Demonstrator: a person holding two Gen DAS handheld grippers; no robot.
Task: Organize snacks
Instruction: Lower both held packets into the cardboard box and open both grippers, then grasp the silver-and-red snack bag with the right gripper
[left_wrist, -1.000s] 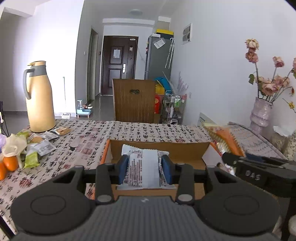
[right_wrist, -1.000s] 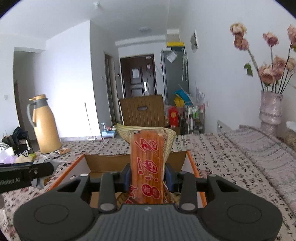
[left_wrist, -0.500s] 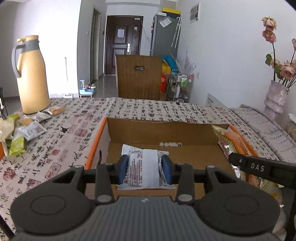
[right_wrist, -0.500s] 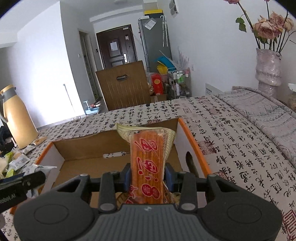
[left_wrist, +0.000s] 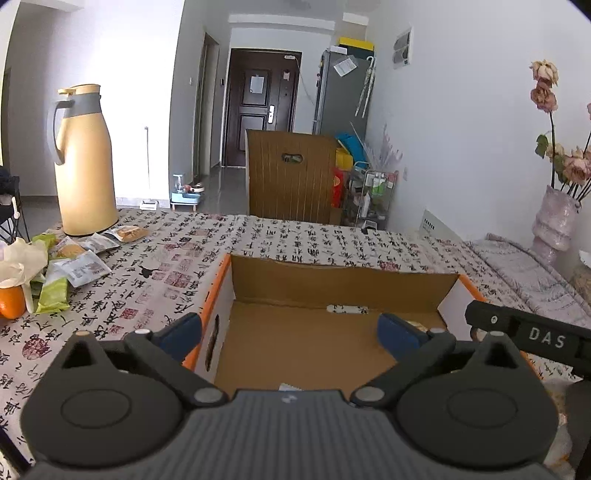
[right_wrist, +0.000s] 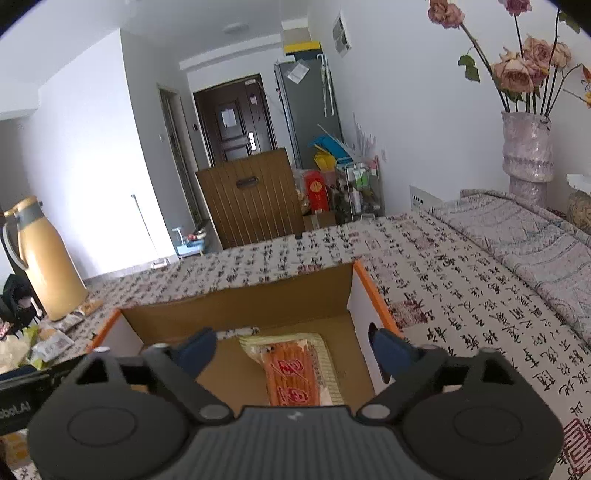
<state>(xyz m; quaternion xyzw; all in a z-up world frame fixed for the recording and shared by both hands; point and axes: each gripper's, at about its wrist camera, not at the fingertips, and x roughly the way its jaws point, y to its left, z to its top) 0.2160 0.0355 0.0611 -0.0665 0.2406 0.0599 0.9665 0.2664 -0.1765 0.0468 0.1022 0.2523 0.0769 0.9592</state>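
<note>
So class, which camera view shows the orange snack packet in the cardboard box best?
The right wrist view: the orange snack packet lies flat on the cardboard box floor, in plain sight between the opening jaws. The left wrist view shows only a sliver of it behind its own right finger.
</note>
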